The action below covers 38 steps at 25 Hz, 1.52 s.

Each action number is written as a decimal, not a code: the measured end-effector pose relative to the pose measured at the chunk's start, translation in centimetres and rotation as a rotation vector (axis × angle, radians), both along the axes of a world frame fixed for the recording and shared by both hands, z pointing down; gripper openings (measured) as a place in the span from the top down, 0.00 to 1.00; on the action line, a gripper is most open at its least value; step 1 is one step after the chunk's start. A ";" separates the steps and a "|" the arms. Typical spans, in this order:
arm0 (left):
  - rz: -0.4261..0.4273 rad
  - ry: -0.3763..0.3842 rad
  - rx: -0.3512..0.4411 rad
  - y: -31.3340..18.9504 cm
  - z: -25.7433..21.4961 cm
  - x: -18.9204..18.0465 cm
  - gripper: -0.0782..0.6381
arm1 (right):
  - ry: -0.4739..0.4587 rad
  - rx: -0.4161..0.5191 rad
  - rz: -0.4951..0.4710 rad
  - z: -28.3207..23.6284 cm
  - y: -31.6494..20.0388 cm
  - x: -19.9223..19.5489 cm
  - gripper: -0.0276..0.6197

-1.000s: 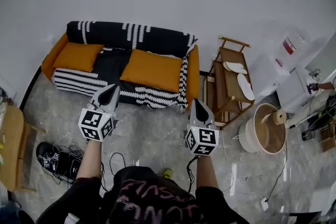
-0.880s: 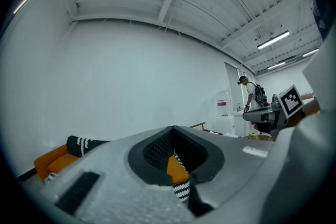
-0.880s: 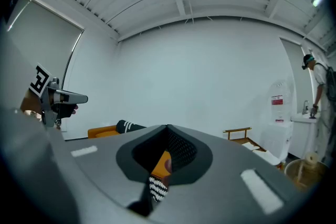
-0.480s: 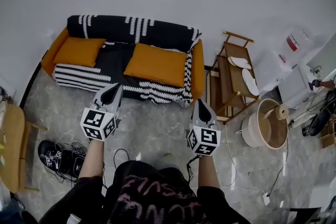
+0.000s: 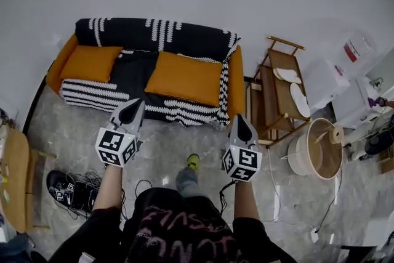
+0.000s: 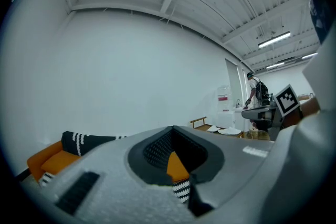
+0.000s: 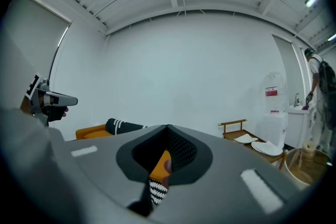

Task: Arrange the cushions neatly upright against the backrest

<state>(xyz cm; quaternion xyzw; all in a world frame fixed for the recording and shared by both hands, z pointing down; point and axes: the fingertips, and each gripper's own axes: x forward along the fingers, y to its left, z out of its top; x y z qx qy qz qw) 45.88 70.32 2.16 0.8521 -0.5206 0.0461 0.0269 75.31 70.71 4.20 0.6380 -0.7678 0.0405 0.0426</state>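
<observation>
With the left gripper (image 5: 136, 102) and right gripper (image 5: 239, 117) both closed and empty, short of the sofa (image 5: 236, 80), I'd open them before pinching the big orange cushion (image 5: 184, 77) by its front edge.

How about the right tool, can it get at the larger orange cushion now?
Probably not yet: the right tool hangs short of the sofa, over floor. Nothing blocks the larger orange cushion, though.

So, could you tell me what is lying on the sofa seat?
Two orange cushions lie flat on a black-and-white throw: the smaller cushion and the larger cushion. The throw hides the seat.
</observation>
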 end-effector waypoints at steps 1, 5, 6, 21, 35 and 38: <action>-0.002 -0.007 -0.008 -1.2 0.4 0.1 0.89 | -0.002 -0.008 0.000 0.4 -1.3 0.1 0.94; -0.012 -0.019 -0.036 -6.5 1.6 0.5 0.89 | -0.005 -0.040 -0.005 1.9 -6.8 1.0 0.94; -0.017 -0.019 -0.042 -8.1 1.9 0.7 0.89 | -0.007 -0.047 -0.007 2.2 -8.4 1.3 0.94; -0.109 -0.036 -0.120 -27.3 3.9 4.7 0.89 | -0.041 -0.116 -0.095 4.8 -30.0 6.0 0.94; -0.107 -0.047 -0.196 -36.3 7.4 2.5 0.89 | -0.039 -0.208 -0.088 8.8 -38.3 4.9 0.94; -0.074 -0.048 -0.244 -38.0 9.7 1.7 0.89 | -0.029 -0.252 -0.041 10.5 -39.2 4.8 0.94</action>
